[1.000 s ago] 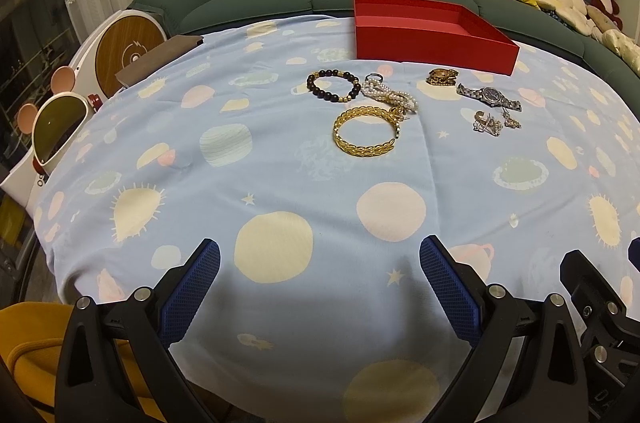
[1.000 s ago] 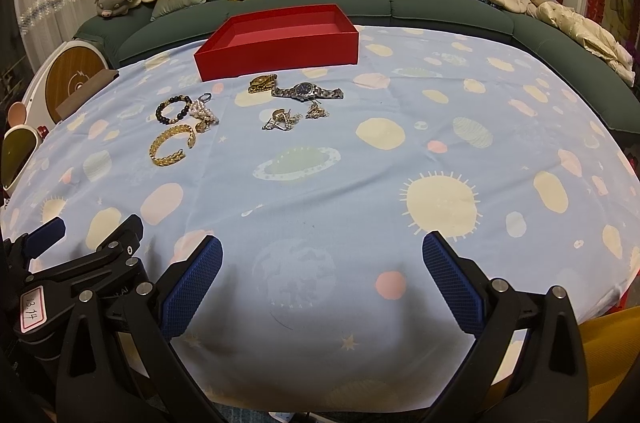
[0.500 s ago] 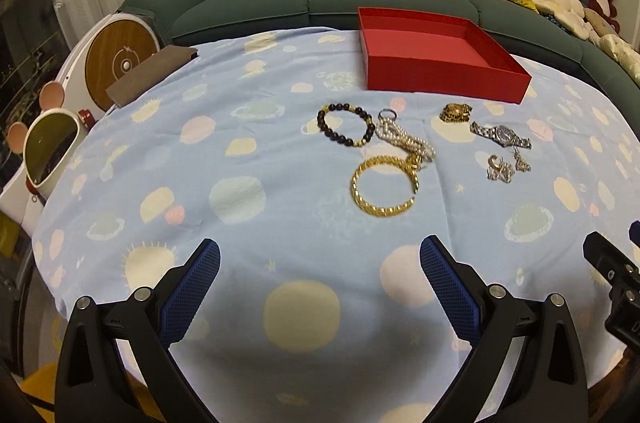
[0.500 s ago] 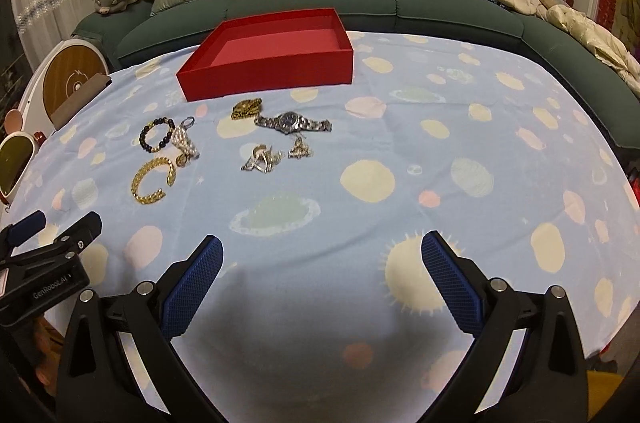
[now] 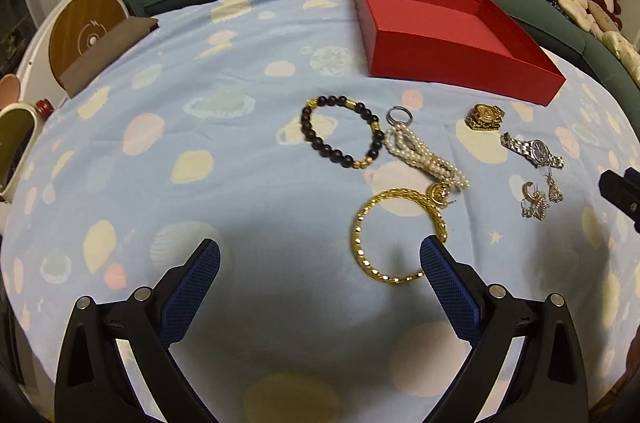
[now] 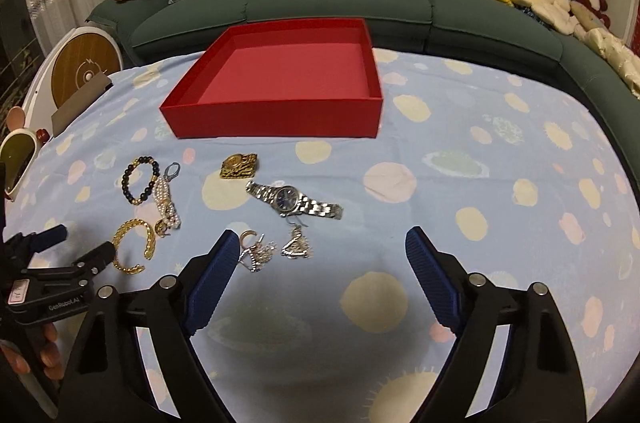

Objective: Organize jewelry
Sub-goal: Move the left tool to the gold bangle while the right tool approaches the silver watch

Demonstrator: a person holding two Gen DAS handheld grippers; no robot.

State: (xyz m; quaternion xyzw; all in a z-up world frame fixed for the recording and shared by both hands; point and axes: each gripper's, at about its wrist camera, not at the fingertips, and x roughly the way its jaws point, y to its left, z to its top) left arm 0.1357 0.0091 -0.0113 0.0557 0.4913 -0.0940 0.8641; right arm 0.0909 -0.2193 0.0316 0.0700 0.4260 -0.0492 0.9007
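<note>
A green sofa [image 6: 320, 3] curves behind our desk [image 6: 480, 151] with its blue spotted cloth. Our left tool [image 5: 320, 263] and right tool [image 6: 316, 255] are both wide open, holding nothing. The gold bangle [image 5: 396, 235] lies low in the middle of the left view, and the red box [image 6: 280, 83] sits in the upper middle of the right view.

Your left gripper's right finger [image 5: 444, 271] covers part of the gold bangle [image 5: 384, 223]; the right gripper's left finger [image 6: 212, 275] overlaps the tangled silver earrings [image 6: 256, 251].
</note>
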